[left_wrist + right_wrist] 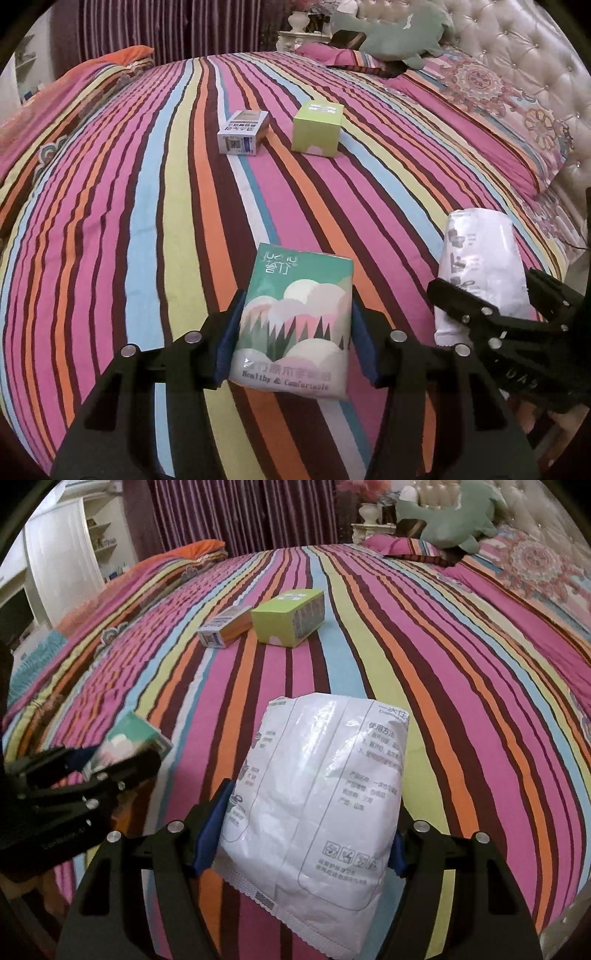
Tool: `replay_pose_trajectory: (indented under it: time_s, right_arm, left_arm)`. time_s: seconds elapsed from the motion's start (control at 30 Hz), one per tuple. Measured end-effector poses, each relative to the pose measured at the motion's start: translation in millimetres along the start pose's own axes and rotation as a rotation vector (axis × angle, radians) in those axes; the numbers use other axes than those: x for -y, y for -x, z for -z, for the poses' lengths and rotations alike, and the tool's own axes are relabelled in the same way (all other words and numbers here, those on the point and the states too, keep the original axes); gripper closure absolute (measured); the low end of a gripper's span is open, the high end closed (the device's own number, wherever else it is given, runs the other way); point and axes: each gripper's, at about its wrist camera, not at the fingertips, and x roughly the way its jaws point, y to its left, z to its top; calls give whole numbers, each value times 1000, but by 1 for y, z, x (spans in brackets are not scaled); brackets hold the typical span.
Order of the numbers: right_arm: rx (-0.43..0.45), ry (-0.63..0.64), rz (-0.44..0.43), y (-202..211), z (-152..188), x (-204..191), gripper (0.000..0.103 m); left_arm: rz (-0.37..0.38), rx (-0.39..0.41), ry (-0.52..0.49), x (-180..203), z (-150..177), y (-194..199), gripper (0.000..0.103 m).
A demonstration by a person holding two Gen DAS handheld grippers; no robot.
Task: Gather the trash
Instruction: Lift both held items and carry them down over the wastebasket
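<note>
The left gripper (293, 332) is clenched on a green soft tissue pack (295, 321); the right gripper (301, 830) grasps a white crinkly plastic pouch (314, 812). Both are held above the striped bedspread (147, 221), long axes pointing forward along the fingers. Risk: the slick pouch, pinched at its edges, could slip out.

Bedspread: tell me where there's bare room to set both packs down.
Free: the wide striped stretch of the bedspread between the left gripper's tissue pack and the two boxes, and the stripes right of the white pouch held by the right gripper. Crowded: around the white box and green box, and near the pillows.
</note>
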Motion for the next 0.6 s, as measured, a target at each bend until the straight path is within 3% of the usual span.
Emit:
replay_pose_trajectory:
  time_s: [0.6]
  right_arm:
    - [15, -71, -97, 74, 61, -7, 37]
  left_arm:
    - [-2, 15, 3, 12, 86, 77, 51]
